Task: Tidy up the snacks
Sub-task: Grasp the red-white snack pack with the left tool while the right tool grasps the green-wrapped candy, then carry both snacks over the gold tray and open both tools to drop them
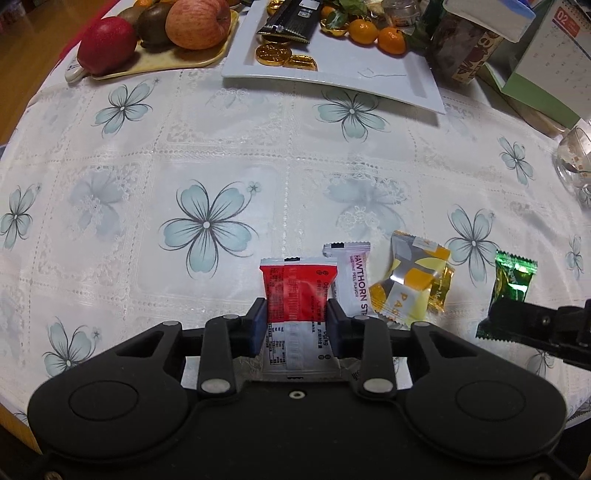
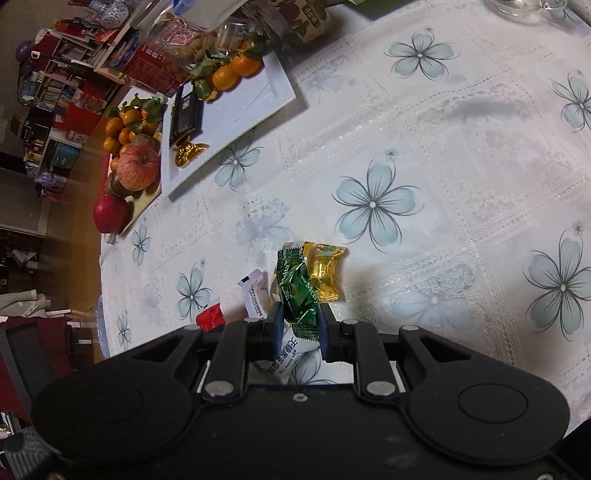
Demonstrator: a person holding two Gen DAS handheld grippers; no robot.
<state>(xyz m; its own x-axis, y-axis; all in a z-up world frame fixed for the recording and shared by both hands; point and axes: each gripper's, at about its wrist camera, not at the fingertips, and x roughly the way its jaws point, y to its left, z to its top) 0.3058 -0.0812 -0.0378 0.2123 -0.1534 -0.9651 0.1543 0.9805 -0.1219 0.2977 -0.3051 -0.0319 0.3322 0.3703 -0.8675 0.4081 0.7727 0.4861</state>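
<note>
My left gripper (image 1: pixel 296 318) is shut on a red and white snack packet (image 1: pixel 295 291) near the table's front edge. Beside it lie a white hawthorn stick packet (image 1: pixel 354 277) and a yellow and grey packet (image 1: pixel 410 280). My right gripper (image 2: pixel 300 325) is shut on a green foil candy (image 2: pixel 297 291); it also shows in the left wrist view (image 1: pixel 511 284). A gold wrapped candy (image 2: pixel 327 273) lies just beyond it. The white rectangular plate (image 1: pixel 369 79) at the back holds gold coins (image 1: pixel 273 53), a black packet (image 1: pixel 291 18) and tangerines (image 1: pixel 364 31).
A yellow tray (image 1: pixel 173 61) with apples and kiwis stands at the back left. Jars, boxes and a calendar (image 1: pixel 546 55) crowd the back right. A glass cup (image 1: pixel 574 158) stands at the right edge. The floral tablecloth (image 1: pixel 207 221) covers the round table.
</note>
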